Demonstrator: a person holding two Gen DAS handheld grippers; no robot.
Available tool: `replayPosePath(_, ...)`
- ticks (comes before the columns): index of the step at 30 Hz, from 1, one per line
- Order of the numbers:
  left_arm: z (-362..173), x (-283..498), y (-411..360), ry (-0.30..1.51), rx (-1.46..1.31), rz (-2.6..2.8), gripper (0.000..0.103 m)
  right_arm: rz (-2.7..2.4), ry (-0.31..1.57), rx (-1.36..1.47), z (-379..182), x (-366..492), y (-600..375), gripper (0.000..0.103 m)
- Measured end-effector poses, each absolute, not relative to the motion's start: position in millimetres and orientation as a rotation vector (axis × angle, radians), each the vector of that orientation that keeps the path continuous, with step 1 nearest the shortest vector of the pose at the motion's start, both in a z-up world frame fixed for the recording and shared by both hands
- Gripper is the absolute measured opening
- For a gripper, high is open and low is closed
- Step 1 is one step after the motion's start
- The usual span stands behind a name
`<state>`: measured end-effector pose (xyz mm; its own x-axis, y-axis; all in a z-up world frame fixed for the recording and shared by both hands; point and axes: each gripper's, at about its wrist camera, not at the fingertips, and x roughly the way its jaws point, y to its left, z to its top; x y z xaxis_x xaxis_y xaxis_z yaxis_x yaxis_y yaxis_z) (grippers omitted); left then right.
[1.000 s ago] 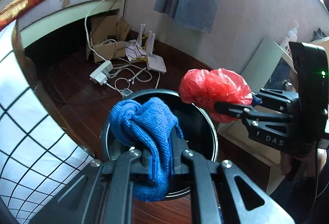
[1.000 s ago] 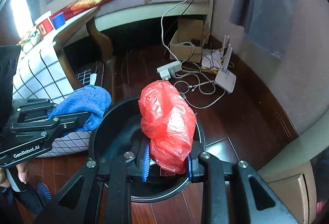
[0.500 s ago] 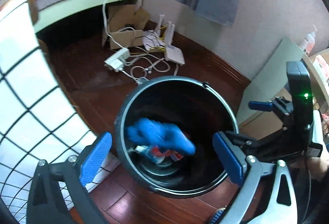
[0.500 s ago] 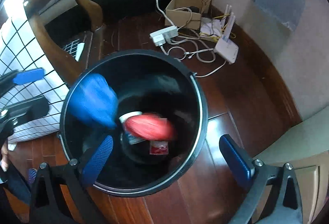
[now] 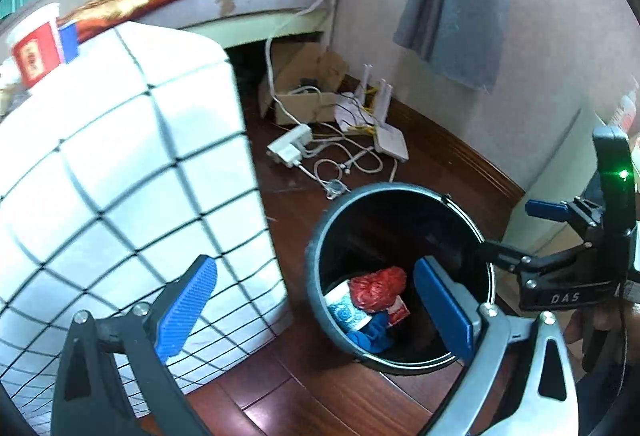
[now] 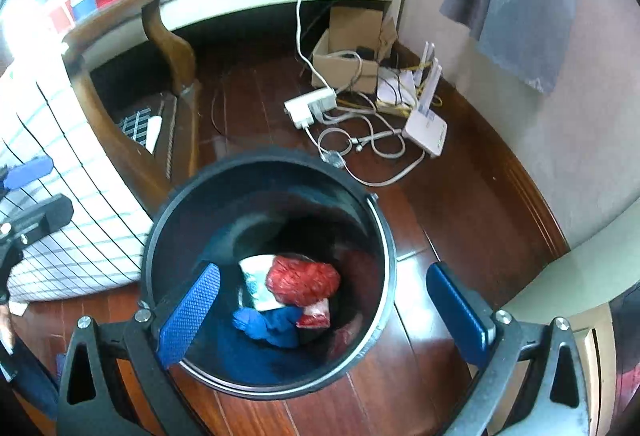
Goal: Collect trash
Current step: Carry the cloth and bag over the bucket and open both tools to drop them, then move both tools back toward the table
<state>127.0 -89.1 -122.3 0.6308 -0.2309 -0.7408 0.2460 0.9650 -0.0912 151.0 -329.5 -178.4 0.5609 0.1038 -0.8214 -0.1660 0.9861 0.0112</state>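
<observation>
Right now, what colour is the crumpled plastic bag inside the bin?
Red. The plastic bag lies at the bottom of the black bin, clearest in the right wrist view.

The bin (image 6: 372, 236) looks like black plastic with a smooth, faintly glossy inner wall. Inside lie a crinkled, shiny red plastic bag (image 6: 302, 282) and a nubby blue cloth (image 6: 266, 324); the white piece (image 6: 256, 282) beside them may be printed paper. The floor (image 6: 460, 196) is dark polished wood. Each hand-held gripper (image 6: 326, 314) carries finely textured blue pads (image 6: 190, 312) on matt dark arms. A checked cloth (image 5: 120, 176) covers the table.
</observation>
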Motion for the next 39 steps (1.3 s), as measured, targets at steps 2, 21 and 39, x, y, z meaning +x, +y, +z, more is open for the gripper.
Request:
replayPosePath(2, -115, 123, -83, 0.831, 0.021, -0.256, 0.1, 0.164, 0.936, -0.058, -168, 151, -324, 0.103)
replayPosePath(21, -34, 73, 34, 0.618, -0.079, -0.018, 0.1, 0.317, 0.649, -0.053, -60, 138, -222, 0.103)
replayPosePath(39, -11, 74, 204, 0.539, -0.149, 0.393, 0.103, 0.605, 0.523, -0.198, 14, 175, -16, 0.103)
